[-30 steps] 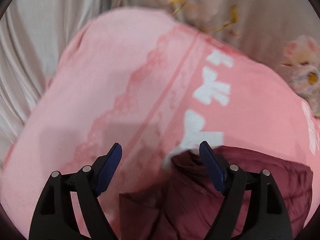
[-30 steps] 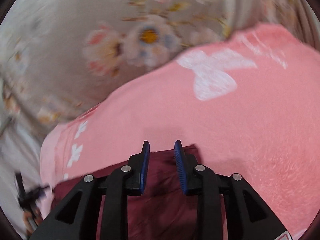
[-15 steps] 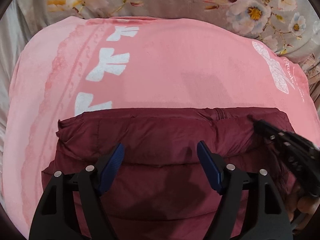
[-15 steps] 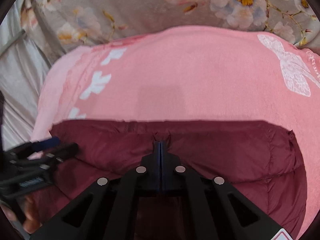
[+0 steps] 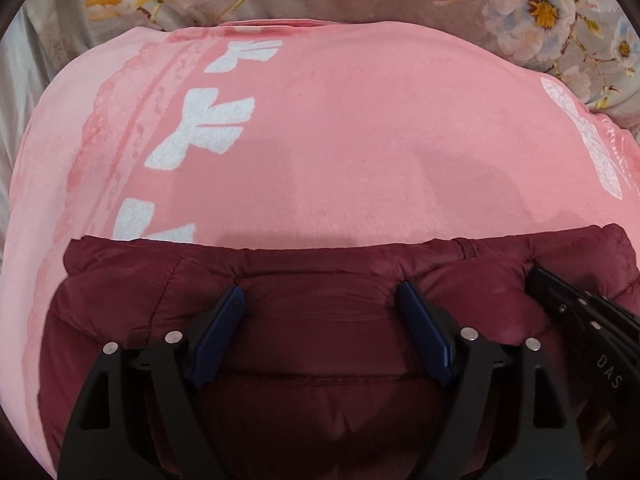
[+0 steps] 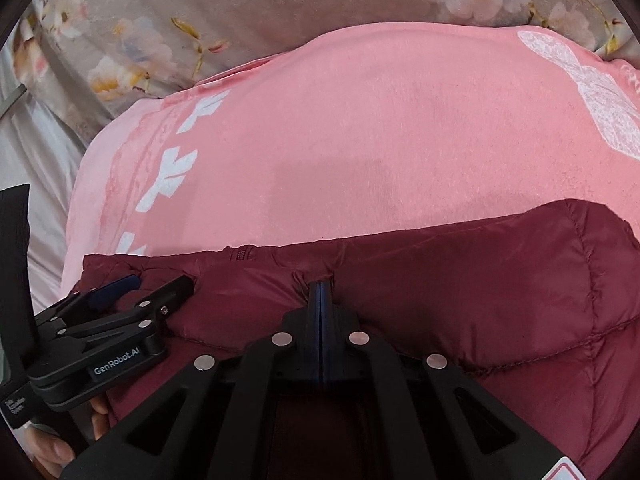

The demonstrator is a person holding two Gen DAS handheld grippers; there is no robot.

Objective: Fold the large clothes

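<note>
A: Lying on pink blanket [image 5: 360,152], the maroon puffer jacket [image 6: 460,288]. Right gripper [image 6: 321,286]?
B: Clamped on jacket's top edge. Left gripper [image 5: 320,300] spread wide, jaws just widened, pressing into the jacket, nothing pinched.

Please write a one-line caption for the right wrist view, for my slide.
Right gripper shut on the maroon jacket's edge, over a pink blanket.

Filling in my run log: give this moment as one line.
jacket on pink blanket | left tool open over jacket | right tool shut, pinching jacket's far edge
</note>
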